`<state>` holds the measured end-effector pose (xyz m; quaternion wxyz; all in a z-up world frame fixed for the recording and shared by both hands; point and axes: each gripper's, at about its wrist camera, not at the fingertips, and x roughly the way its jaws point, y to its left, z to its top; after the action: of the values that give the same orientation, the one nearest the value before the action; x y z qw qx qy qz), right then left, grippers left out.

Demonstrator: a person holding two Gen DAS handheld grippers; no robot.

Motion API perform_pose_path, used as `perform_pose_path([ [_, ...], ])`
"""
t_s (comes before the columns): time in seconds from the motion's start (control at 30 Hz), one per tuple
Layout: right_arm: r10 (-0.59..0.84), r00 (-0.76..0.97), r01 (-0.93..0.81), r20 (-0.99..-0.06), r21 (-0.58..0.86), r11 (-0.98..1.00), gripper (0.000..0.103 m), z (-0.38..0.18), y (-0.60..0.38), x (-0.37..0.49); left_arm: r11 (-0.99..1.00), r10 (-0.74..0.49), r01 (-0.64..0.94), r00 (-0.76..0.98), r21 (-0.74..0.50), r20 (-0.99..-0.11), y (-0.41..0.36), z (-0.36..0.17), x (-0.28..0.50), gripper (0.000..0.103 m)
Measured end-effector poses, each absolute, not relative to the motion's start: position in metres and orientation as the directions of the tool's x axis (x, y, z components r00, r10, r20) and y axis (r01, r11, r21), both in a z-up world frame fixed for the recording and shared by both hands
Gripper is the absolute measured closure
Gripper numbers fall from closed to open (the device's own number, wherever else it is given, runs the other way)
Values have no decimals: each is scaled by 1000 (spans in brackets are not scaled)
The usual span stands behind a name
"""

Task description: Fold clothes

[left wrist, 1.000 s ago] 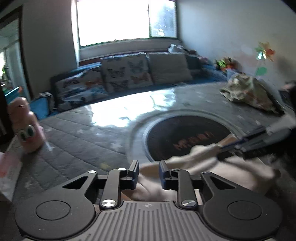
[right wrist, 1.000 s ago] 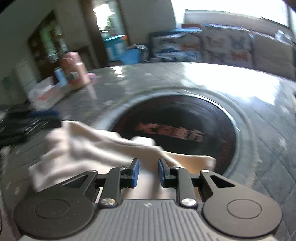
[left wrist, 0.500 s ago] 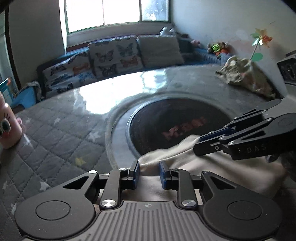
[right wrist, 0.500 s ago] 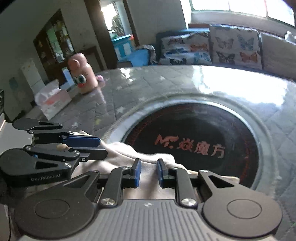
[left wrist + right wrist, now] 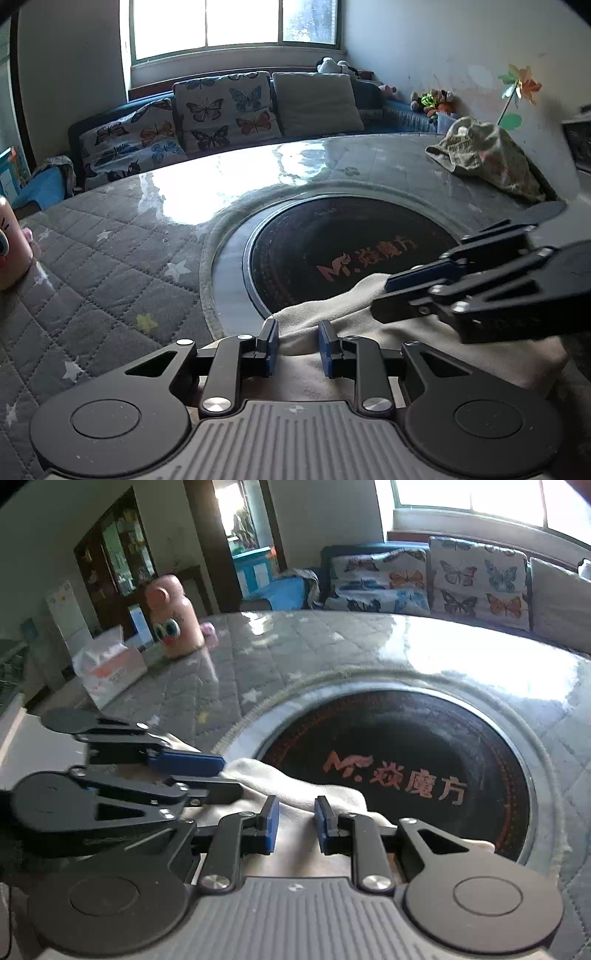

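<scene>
- Both tongs have been brought closer together over the cream garment since a second ago, and the views have steadied.
- The garment is seen at the near rim of the round black cooktop set into the quilted counter, with one edge lapping onto the glass.
- The left tongs are set narrow, with a fold of the cloth between the pads.
- The right tongs have just been opened slightly; cloth lies between them, though a firm pinch cannot be told.
- The cloth is judged soft, light and limp; edges or corners are best taken, well apart.
- A crumpled patterned garment is left beyond the cooktop.
</scene>
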<state>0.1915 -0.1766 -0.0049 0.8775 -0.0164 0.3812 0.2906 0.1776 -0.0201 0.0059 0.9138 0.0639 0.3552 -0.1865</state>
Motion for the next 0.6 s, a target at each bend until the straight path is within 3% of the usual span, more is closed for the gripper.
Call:
perform_pose_path([
  [0.6,514,491,-733,-703,-14,680,81,2,-165,89,927,-267,374,699,22,-663,-26,2,176,75],
])
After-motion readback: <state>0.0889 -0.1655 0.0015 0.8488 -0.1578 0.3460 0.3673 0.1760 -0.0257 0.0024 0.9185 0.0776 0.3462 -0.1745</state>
